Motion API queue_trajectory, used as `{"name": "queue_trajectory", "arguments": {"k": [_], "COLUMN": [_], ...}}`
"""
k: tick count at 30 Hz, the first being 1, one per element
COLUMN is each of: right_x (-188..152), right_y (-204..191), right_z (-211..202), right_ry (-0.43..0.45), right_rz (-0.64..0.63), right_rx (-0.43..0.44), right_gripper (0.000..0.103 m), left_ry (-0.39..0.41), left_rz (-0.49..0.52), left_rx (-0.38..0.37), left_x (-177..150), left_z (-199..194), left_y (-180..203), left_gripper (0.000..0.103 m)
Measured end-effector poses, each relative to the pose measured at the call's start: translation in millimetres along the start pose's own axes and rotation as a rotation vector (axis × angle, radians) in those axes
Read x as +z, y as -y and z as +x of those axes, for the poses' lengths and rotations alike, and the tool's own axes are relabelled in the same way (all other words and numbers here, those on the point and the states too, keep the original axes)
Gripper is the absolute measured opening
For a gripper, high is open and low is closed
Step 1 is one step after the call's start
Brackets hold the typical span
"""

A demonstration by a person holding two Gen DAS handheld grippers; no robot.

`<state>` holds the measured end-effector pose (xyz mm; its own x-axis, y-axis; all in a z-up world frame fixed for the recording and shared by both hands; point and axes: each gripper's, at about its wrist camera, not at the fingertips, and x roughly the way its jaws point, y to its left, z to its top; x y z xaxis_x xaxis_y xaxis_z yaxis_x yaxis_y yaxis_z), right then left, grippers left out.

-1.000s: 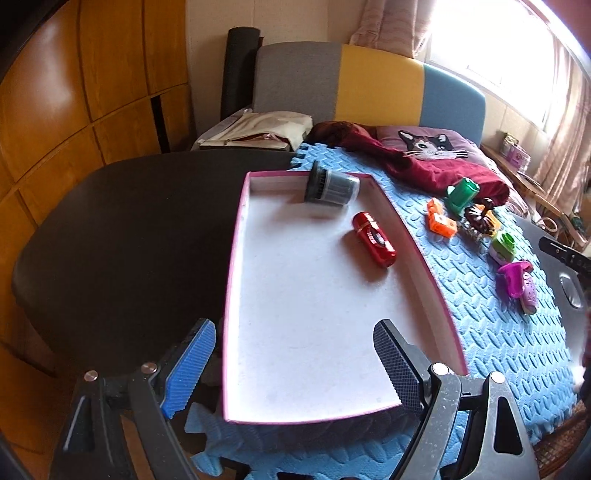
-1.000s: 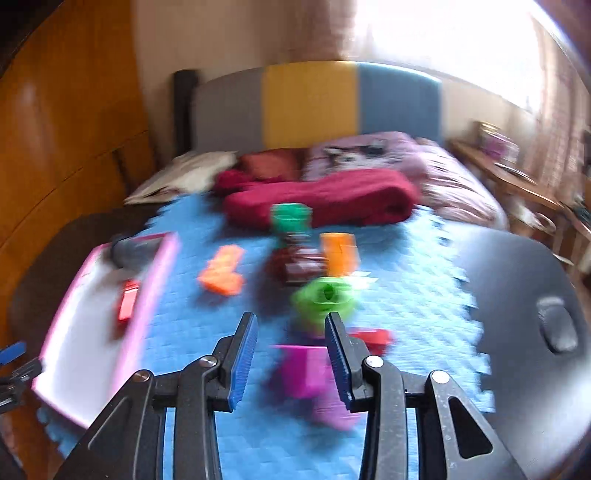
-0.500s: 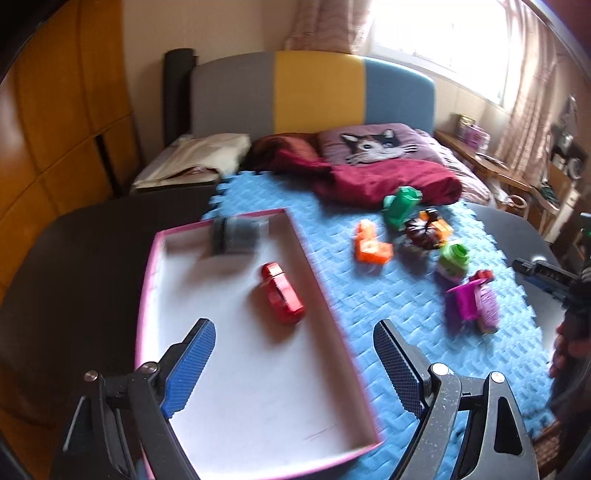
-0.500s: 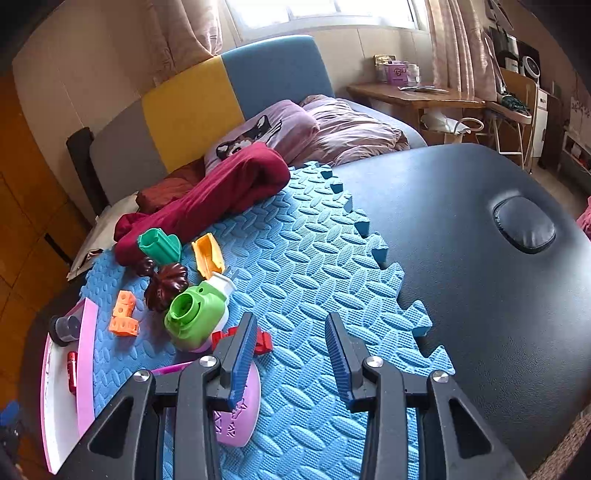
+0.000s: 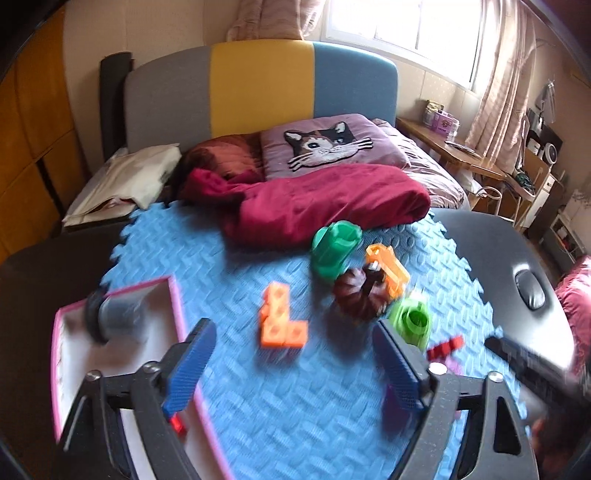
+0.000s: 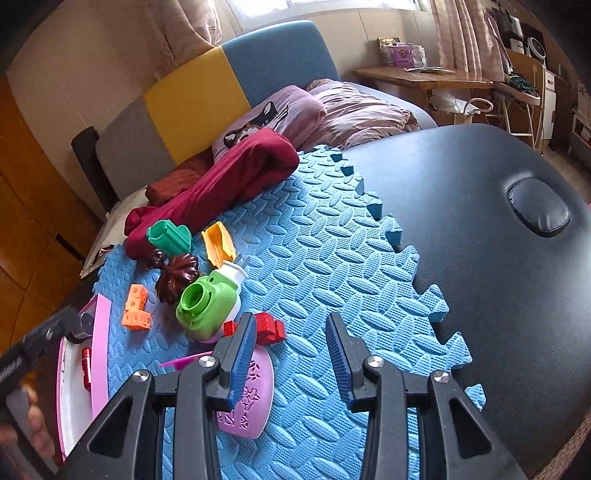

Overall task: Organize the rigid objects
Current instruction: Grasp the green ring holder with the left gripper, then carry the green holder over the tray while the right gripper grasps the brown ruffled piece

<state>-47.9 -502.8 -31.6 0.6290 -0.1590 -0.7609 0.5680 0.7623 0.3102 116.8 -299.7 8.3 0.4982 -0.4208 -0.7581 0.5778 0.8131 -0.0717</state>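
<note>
Early going: a grey cylinder and a red cylinder lie in the pink-rimmed tray — the orange block piece, green cup, brown toy and other toys wait on the blue foam mat. Left gripper jaws closing, empty; right gripper jaws narrow, empty.

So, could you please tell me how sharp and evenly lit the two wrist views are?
Left wrist view: motion-smeared, worst on the grey cylinder and tray rim; window blown out. Right wrist view: crisp on the blue mat, with strong fisheye bending at the edges.
</note>
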Motion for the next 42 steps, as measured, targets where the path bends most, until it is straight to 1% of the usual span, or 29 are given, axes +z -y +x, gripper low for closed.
{"name": "queue_trajectory", "arguments": {"k": [1,5,9,13,14,15,16,17,23,27,30,32,36,39,42], "right_x": [0.3,0.1,-0.1,-0.4,-0.4,-0.5,-0.6,-0.4,-0.6,-1.0,-1.8,-2.4,-5.8,-9.8,-10.2], "right_y": [-0.4,-1.8,-2.2,-3.2,-3.4,-3.6,-3.6,-3.8,-4.2,-5.0,-7.9,-11.0,-27.1,-48.6,-71.6], "right_z": [1.0,3.5,6.3,8.1,8.6,8.8,8.4,8.1,7.3,6.7,6.1,3.9,-3.8,-6.7,-3.3], "right_ry": [-0.005,-0.023,-0.041,-0.056,-0.059,-0.058,-0.056,-0.054,-0.046,-0.039,-0.029,-0.014,0.034,0.054,0.059], "right_rz": [0.0,0.0,0.001,0.002,0.001,0.0,-0.001,-0.004,-0.013,-0.025,-0.044,-0.062,-0.14,-0.225,-0.284], "right_rx": [0.003,0.025,0.046,0.067,0.069,0.071,0.071,0.073,0.068,0.052,0.039,0.037,0.05,0.086,0.102], "right_gripper": [0.039,0.039,0.039,0.039,0.039,0.039,0.039,0.039,0.039,0.039,0.039,0.039,0.039,0.039,0.039], "left_ry": [-0.008,-0.031,-0.059,-0.117,-0.134,-0.151,-0.174,-0.178,-0.12,-0.066,-0.004,0.032,0.078,0.093,0.09], "left_rz": [0.008,0.023,0.053,0.056,0.05,0.043,0.032,0.005,-0.057,-0.094,-0.086,-0.088,-0.071,-0.084,-0.102], "left_rx": [-0.016,-0.022,-0.006,0.018,0.015,0.006,-0.015,-0.037,-0.071,-0.108,-0.129,-0.163,-0.193,-0.202,-0.201], "left_x": [7.1,35.6,53.8,69.2,70.8,71.8,71.4,70.6,57.2,50.6,48.4,45.1,24.5,4.0,-22.1], "left_z": [6.8,40.2,71.4,110.3,119.2,127.8,135.0,137.2,109.9,75.1,44.4,23.1,-19.4,-43.0,-59.9], "left_y": [3.5,19.5,32.4,37.2,36.6,35.1,32.7,27.5,5.4,-11.8,-18.4,-22.9,-32.0,-43.4,-57.3], "left_gripper": [0.073,0.074,0.074,0.075,0.069,0.058,0.035,0.035,0.035,0.035,0.035,0.035,0.035,0.035,0.035]}}
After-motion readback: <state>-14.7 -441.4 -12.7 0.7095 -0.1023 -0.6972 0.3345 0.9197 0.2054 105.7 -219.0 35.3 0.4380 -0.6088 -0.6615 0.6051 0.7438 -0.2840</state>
